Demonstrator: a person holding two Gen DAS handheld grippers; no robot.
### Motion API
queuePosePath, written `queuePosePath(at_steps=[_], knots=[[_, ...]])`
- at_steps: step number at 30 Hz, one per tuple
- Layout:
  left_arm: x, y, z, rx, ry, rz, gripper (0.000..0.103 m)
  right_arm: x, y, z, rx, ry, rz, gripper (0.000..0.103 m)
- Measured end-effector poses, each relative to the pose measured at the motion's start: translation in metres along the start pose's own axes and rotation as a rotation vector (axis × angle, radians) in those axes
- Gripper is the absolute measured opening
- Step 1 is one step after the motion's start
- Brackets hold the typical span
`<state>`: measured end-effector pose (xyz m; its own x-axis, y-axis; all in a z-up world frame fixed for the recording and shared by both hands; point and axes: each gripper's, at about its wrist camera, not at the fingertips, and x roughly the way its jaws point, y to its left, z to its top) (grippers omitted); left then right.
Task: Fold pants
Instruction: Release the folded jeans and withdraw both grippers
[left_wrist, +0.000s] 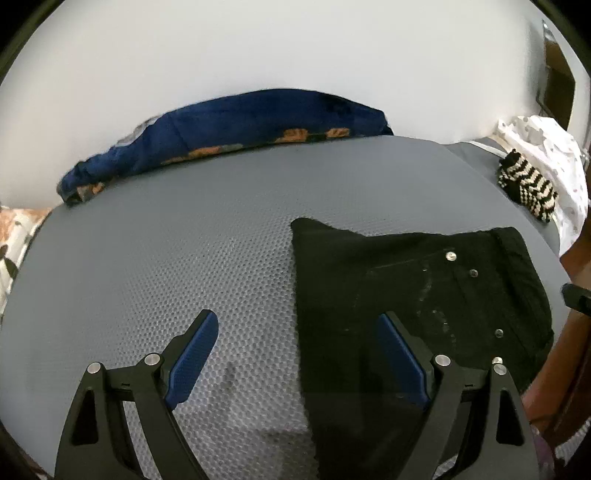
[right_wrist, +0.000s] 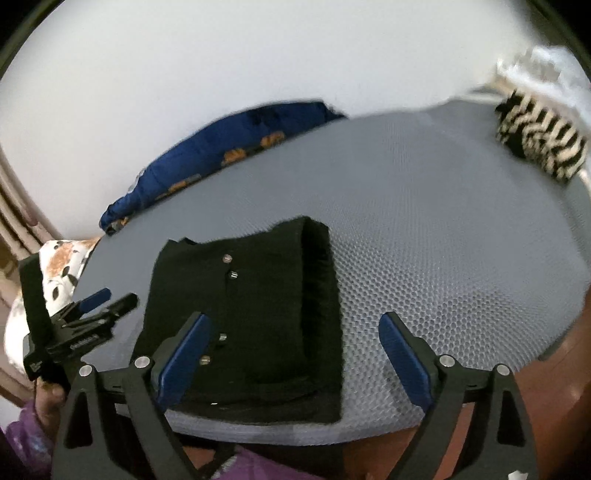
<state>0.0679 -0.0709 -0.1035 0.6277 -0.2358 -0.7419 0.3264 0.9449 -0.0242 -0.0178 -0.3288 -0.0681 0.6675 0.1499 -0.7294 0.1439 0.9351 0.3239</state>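
Item: black denim pants (right_wrist: 243, 317), folded into a compact thick rectangle with small metal rivets showing, lying on the grey honeycomb-textured mat (right_wrist: 443, 258) close to its near edge. I take the pants as my landmark for everything below.

Handling, as I judge it: soft and limp but fairly heavy for cloth; several stacked layers, so the bundle should hold its shape if lifted by a doubled edge, and sag or slip open if pinched by one layer alone. Not fragile, not slippery on this mat. Best hold: the thick folded edge on the pants' right side, or both near corners together.

Left gripper (left_wrist: 295, 332): jaws wide apart, nothing held; one blue pad over the pants' left edge, the other over bare mat.

Right gripper (right_wrist: 295, 334): jaws wide apart, empty, straddling the pants' right edge.

Beyond the pants: blue patterned pillow (left_wrist: 229, 125) at the mat's far side. Far right of the pants: black-and-white striped cloth (left_wrist: 528, 184).
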Motion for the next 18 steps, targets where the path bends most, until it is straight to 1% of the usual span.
queuePosePath(at_steps=[1,3,4,5,6,8,11,13,15,18], knots=[[0.005,0.005,0.001,-0.017,0.021,-0.015,0.088,0.009,-0.010,0.002,0.016,0.029,0.022,0.091],[0.010,0.013,0.003,-0.052,0.050,-0.036,0.088,0.021,-0.028,0.004,0.076,0.070,0.027,0.091],[0.010,0.017,0.004,-0.070,0.054,-0.061,0.088,0.024,-0.033,0.005,0.107,0.083,0.031,0.091],[0.009,0.019,0.004,-0.087,0.043,-0.078,0.088,0.025,-0.038,0.004,0.145,0.089,0.052,0.091],[0.006,0.020,0.005,-0.099,0.022,-0.077,0.088,0.022,-0.041,0.002,0.176,0.075,0.086,0.091],[0.003,0.018,0.007,-0.103,-0.004,-0.077,0.088,0.016,-0.036,-0.001,0.163,0.044,0.090,0.091],[0.003,0.013,0.014,-0.099,-0.011,-0.089,0.088,0.015,-0.023,-0.001,0.112,0.044,0.073,0.092],[0.006,0.013,0.019,-0.128,0.000,-0.121,0.088,0.014,-0.017,-0.001,0.095,0.047,0.085,0.092],[0.007,0.011,0.024,-0.141,0.017,-0.137,0.088,0.013,-0.013,-0.001,0.086,0.046,0.092,0.092],[0.005,0.008,0.030,-0.131,-0.010,-0.126,0.088,0.010,-0.007,-0.001,0.071,0.033,0.106,0.092]])
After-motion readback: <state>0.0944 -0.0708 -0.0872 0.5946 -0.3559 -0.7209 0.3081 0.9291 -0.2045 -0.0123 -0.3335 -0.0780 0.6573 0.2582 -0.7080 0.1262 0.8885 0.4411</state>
